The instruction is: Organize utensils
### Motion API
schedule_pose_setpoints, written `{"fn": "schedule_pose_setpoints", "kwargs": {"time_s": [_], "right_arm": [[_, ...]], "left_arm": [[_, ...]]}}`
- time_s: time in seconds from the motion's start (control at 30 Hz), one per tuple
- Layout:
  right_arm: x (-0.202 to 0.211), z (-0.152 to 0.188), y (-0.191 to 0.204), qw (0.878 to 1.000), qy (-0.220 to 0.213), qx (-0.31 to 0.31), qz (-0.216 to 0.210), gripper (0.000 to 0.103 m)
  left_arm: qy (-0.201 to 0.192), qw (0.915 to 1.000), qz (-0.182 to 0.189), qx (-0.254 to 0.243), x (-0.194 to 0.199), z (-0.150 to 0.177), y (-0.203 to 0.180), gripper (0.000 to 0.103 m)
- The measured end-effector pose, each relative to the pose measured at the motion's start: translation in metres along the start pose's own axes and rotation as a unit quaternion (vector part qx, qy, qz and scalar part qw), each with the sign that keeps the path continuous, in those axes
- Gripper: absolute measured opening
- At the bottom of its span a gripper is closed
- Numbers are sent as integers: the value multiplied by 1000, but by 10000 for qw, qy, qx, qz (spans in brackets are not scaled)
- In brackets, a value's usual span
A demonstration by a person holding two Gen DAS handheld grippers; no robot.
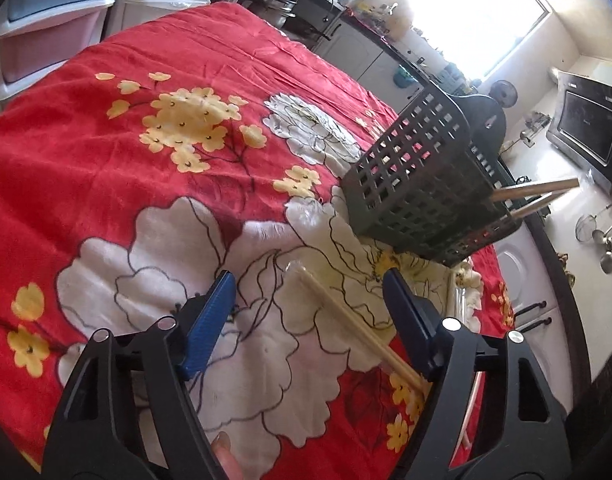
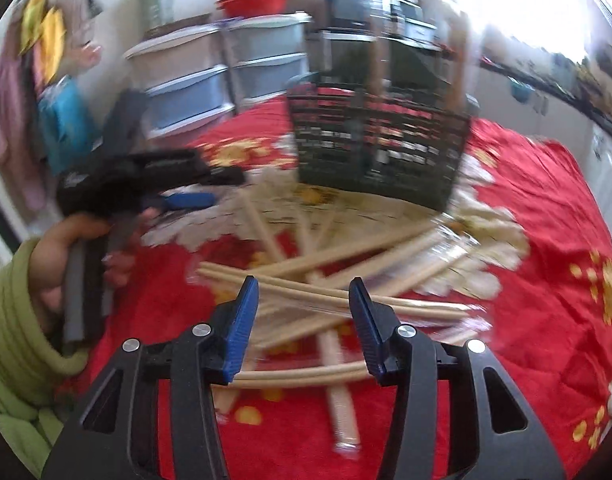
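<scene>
My left hand-held gripper (image 1: 309,292) stands open, its blue pads wide apart, and holds nothing; a wrapped pair of wooden chopsticks (image 1: 357,324) lies between the pads on the flowered red cloth (image 1: 146,160) that covers the worktop, closer to the right-hand pad and running slantwise under it. My right hand-held gripper (image 2: 304,292) is about half open and also empty, hovering over the loose heap of chopsticks (image 2: 345,276) that lie crossed over one another on the same cloth; its view is badly smeared, so I cannot tell whether either pad touches a stick.

I judge the step in hand to be picking up: each gripper is lining up on chopsticks to carry to the dark lattice utensil basket (image 1: 421,196). That basket stands just beyond the pair, and two wooden handles (image 1: 533,192) already poke out of its top, so the sorting is begun but far from done.

The next move, I think, calls for centring my left gripper over the pair, lowering it and closing across both sticks, since the plastic sleeve may slip.

Both grippers point steeply down at the cloth. In the right wrist view my left hand (image 2: 62,252), in a green sleeve (image 2: 14,340), wraps the grey handle of the left gripper, off to the left of the heap.
</scene>
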State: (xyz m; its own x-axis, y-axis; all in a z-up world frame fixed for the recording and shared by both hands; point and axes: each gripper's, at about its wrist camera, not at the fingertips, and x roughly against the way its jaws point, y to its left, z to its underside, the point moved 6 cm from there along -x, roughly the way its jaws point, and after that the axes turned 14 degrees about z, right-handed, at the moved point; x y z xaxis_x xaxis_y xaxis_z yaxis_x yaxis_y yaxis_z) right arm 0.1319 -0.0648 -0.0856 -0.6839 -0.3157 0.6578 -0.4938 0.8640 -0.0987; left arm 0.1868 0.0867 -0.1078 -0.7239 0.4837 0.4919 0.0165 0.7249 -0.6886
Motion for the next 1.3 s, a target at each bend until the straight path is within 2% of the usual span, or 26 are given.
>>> {"fn": "schedule_pose_setpoints", "kwargs": {"time_s": [0.1, 0.17, 0.33, 0.43, 0.53, 0.7, 0.8, 0.87, 0.9, 0.93, 0.97, 1.13, 1.3], "right_arm": [[2, -1, 23, 9992, -82, 375, -85, 46], [2, 0, 35, 9979, -127, 629, -61, 52], [-1, 3, 58, 9919, -219, 1227, 256, 54], [-7, 3, 68, 9845, -267, 1637, 572, 54], [-13, 5, 80, 9742, -311, 2054, 882, 54], [-32, 6, 92, 9472, -434, 2773, 1552, 54], [-39, 7, 95, 9354, -482, 3019, 1778, 51], [-41, 6, 95, 9308, -532, 3102, 1861, 37], [-42, 5, 94, 9297, -530, 3128, 1872, 32], [-43, 4, 92, 9305, -516, 3118, 1849, 23], [-46, 3, 90, 9319, -489, 3098, 1822, 19], [-39, -9, 84, 9378, -679, 2920, 1749, 16], [-18, -36, 66, 9518, -1006, 2393, 1633, 14]], "left_arm": [[54, 10000, -8, 14, -5, -3, 1, 58], [94, 10000, -5, 14, -9, -4, 1, 49], [162, 9998, -34, 60, -17, -6, 7, 22], [179, 9997, 59, 170, -20, -6, 11, 13], [160, 9994, 160, 256, -20, -6, 13, 10], [143, 9989, 283, 330, -20, -5, 14, 9], [133, 9986, 352, 368, -20, -5, 15, 8], [126, 9984, 397, 386, -20, -5, 16, 8], [122, 9983, 417, 395, -19, -5, 16, 7], [117, 9981, 442, 405, -19, -5, 16, 7], [115, 9980, 458, 410, -19, -6, 16, 7], [22, 9972, 594, 457, -13, -6, 16, 5], [-130, 9964, 728, 408, -1, -9, 7, 5]]}}
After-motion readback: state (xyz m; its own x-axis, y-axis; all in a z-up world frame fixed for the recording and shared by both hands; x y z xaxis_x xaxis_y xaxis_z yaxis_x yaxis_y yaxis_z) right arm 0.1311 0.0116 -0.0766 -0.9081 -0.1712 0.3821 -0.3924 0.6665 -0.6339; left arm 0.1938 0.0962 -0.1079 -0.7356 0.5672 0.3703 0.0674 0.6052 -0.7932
